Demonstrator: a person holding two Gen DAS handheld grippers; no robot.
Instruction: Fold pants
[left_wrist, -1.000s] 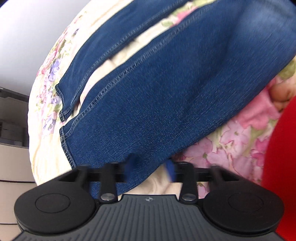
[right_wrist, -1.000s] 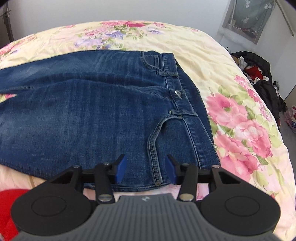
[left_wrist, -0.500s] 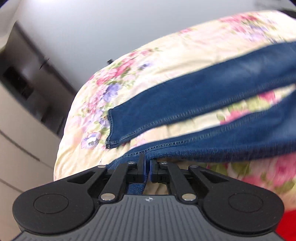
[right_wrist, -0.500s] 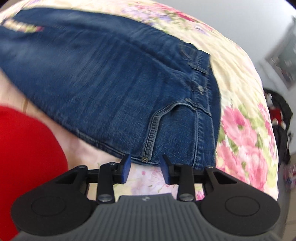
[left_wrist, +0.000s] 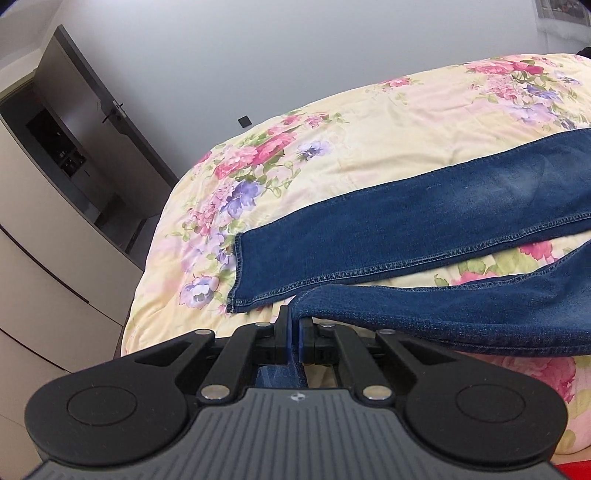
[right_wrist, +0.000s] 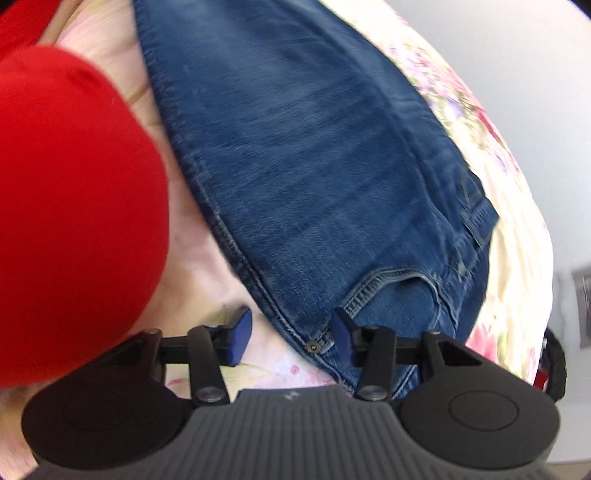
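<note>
Blue jeans lie on a floral bedspread (left_wrist: 369, 140). In the left wrist view my left gripper (left_wrist: 294, 334) is shut on the hem of the near leg (left_wrist: 443, 314), which rises off the bed to the right. The far leg (left_wrist: 406, 229) lies flat behind it. In the right wrist view the waist and hip part of the jeans (right_wrist: 314, 166) is spread on the bed. My right gripper (right_wrist: 291, 334) is open, its fingers on either side of the side seam by the front pocket rivet (right_wrist: 314, 346).
A red sleeve (right_wrist: 74, 221) fills the left of the right wrist view. A dark door (left_wrist: 92, 122) and pale cabinets (left_wrist: 44, 277) stand past the bed's left edge. Dark things (right_wrist: 552, 365) lie past the bed's right edge.
My left gripper has shut on the near leg's hem and lifted it. My right gripper has stayed open and come closer to the hip seam, with its view tilted.
</note>
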